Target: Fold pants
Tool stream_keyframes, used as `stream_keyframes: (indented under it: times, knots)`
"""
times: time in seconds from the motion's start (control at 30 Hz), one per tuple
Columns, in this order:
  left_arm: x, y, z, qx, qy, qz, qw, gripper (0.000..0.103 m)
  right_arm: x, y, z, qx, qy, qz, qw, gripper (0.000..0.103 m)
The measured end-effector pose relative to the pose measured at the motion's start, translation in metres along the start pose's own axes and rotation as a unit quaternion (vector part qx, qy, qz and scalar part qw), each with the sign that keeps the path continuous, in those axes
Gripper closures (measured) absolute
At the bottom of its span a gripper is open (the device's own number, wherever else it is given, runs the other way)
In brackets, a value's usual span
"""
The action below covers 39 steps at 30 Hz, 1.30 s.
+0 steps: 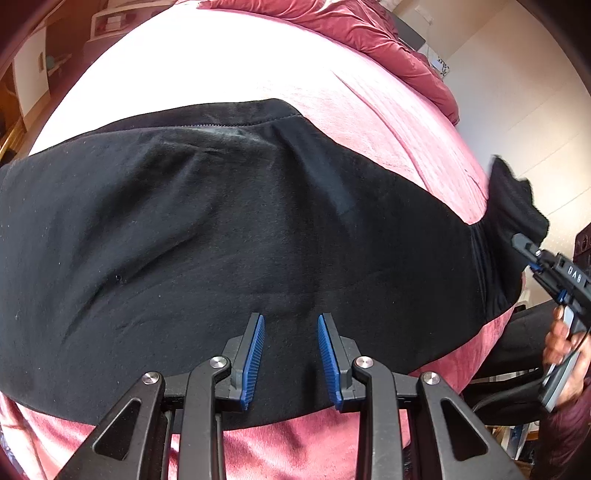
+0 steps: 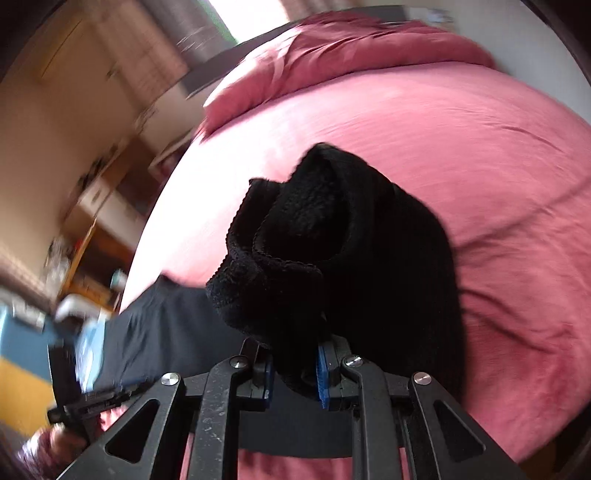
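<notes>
The pants [image 1: 221, 229] lie spread across the pink bedcover [image 1: 388, 122], black cloth with one end bunched and lifted off it. That lifted end sits between the jaws of the right gripper [image 2: 295, 369], which are clamped on the thick fleecy fold; the blue pads are mostly buried in the cloth, so only a sliver of one shows in the right wrist view. That view is smeared with blur, and the furniture beyond the pants is hard to make out. The left gripper [image 1: 291, 354] hangs just above the flat part of the pants, its jaws apart with nothing pinched between them; whether the tips touch the cloth I cannot tell. Only the left wrist view shows the pants stretched wide and the right gripper from outside, at the far end of the pants, with a hand [image 1: 565, 347] on its handle, cut off by the frame edge. A crumpled red duvet [image 1: 369, 33] lies beyond the pants.
</notes>
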State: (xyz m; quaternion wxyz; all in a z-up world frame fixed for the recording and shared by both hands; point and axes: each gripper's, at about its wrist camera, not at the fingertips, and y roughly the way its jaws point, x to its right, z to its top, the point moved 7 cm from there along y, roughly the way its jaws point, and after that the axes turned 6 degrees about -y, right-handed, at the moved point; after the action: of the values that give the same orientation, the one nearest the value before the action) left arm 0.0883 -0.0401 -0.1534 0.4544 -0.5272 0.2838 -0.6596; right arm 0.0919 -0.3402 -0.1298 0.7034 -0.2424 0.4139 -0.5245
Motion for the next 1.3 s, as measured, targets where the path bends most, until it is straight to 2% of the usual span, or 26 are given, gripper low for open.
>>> stream_keyframes:
  times: [0.13,0.27,0.4,0.53,0.63,0.7,0.77,0.9,1.07,1.13,1.3]
  knots:
    - [-0.006,-0.004,0.000,0.001,-0.008,-0.012,0.9999,0.073,-0.050,0.040,-0.024,-0.051,-0.051,0.018,0.997,0.085]
    - [-0.013,-0.008,0.002,0.000,-0.016,-0.029,0.9994,0.073,-0.077,0.072,-0.046,-0.088,-0.081,0.014,0.993,0.085]
    - [-0.014,-0.010,0.005,-0.004,-0.021,-0.046,0.9987,0.073,-0.088,0.084,-0.060,-0.099,-0.092,0.006,0.991,0.085]
    - [-0.007,-0.009,0.011,-0.017,-0.030,-0.081,0.9961,0.072,-0.103,0.090,-0.069,-0.100,-0.120,-0.009,0.988,0.082]
    - [-0.001,-0.006,0.014,-0.029,-0.037,-0.106,0.9932,0.065,-0.111,0.091,-0.072,-0.099,-0.141,-0.014,0.985,0.079]
    - [0.003,-0.005,0.015,-0.039,-0.039,-0.122,0.9910,0.063,-0.115,0.086,-0.073,-0.100,-0.140,0.014,0.985,0.070]
    - [0.007,-0.002,0.016,-0.049,-0.045,-0.127,0.9897,0.056,-0.117,0.079,-0.074,-0.107,-0.123,0.057,0.985,0.047]
    - [0.008,-0.001,0.018,-0.056,-0.059,-0.135,0.9875,0.052,-0.111,0.060,-0.081,-0.094,-0.108,0.082,0.986,0.047]
    - [0.018,0.003,0.026,-0.062,-0.066,-0.142,0.9857,0.052,-0.078,0.042,-0.091,-0.084,-0.079,0.033,0.993,0.047]
    - [0.036,0.007,0.025,-0.068,-0.061,-0.148,0.9849,0.052,-0.061,0.036,-0.094,-0.075,-0.054,0.013,0.996,0.048]
    - [0.058,0.026,0.027,-0.094,-0.041,-0.129,0.9864,0.052,-0.018,0.008,-0.100,-0.051,0.005,-0.021,0.998,0.052]
